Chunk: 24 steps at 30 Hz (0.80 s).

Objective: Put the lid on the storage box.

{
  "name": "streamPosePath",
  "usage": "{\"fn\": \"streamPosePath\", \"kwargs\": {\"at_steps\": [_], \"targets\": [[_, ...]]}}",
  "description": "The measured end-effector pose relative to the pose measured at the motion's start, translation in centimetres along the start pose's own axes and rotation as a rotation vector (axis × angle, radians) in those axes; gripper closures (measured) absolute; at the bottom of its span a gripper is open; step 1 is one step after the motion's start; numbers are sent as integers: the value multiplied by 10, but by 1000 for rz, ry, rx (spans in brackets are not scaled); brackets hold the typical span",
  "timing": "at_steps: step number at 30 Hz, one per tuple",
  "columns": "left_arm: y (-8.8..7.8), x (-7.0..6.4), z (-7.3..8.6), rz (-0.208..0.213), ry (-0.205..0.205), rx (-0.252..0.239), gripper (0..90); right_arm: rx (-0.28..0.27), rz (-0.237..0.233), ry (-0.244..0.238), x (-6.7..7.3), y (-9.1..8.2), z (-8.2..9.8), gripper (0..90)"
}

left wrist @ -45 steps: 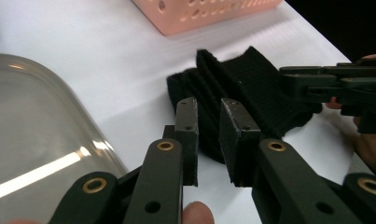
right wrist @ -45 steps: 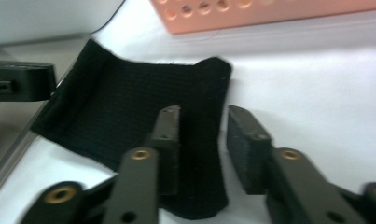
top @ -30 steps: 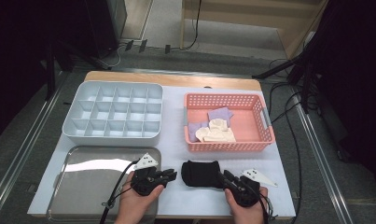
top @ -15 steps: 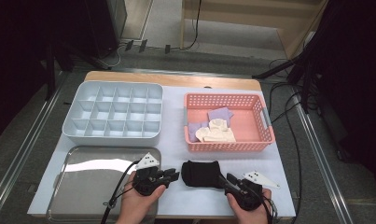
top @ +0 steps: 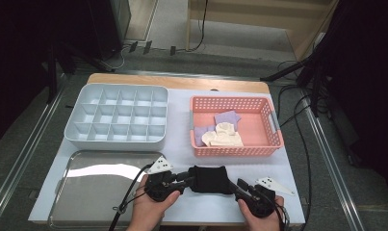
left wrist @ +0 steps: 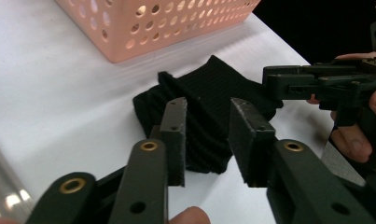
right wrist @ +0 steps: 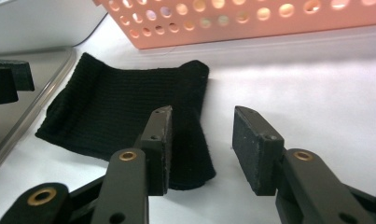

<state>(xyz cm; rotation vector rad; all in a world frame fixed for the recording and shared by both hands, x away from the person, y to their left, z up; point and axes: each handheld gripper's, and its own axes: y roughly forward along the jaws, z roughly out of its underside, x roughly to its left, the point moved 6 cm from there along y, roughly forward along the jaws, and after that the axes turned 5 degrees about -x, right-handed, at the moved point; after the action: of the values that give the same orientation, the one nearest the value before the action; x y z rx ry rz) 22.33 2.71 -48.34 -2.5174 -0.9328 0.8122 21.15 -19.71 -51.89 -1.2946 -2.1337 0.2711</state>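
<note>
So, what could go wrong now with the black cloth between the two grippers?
1. Both grippers' jaws have just been opening. The left gripper and right gripper stand open by the black cloth, so a regrasp may catch only one layer and undo the fold.
2. The cloth lies close to the pink basket and the metal tray; a wide swing could bump either.

Left gripper (left wrist: 206,140), right gripper (right wrist: 199,149): black jaws, brass rivets, grey triangular plates, trailing black cables.
</note>
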Motion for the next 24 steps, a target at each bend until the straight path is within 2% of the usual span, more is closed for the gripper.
{"fn": "streamPosePath", "kwargs": {"at_steps": [3,6,8,10,13,17,20,22,24], "targets": [[11,-3,4,-33,11,35,573,-2,-1,11,-1,0,1,581],[20,-5,10,-73,41,60,557,0,-6,8,0,1,2,585],[22,-6,13,-110,77,73,631,8,-10,7,2,2,4,587],[23,-4,15,-128,99,84,759,25,-10,7,4,4,8,592],[20,-2,14,-100,92,86,843,36,-15,-7,6,9,11,618],[13,2,10,-81,68,73,867,46,-13,-22,9,11,12,631],[14,5,14,-95,69,98,900,37,-10,-17,8,11,12,622],[15,6,16,-98,71,101,890,41,-10,-7,8,10,12,658],[14,5,13,-94,70,85,831,53,-34,6,10,10,13,722]]}}
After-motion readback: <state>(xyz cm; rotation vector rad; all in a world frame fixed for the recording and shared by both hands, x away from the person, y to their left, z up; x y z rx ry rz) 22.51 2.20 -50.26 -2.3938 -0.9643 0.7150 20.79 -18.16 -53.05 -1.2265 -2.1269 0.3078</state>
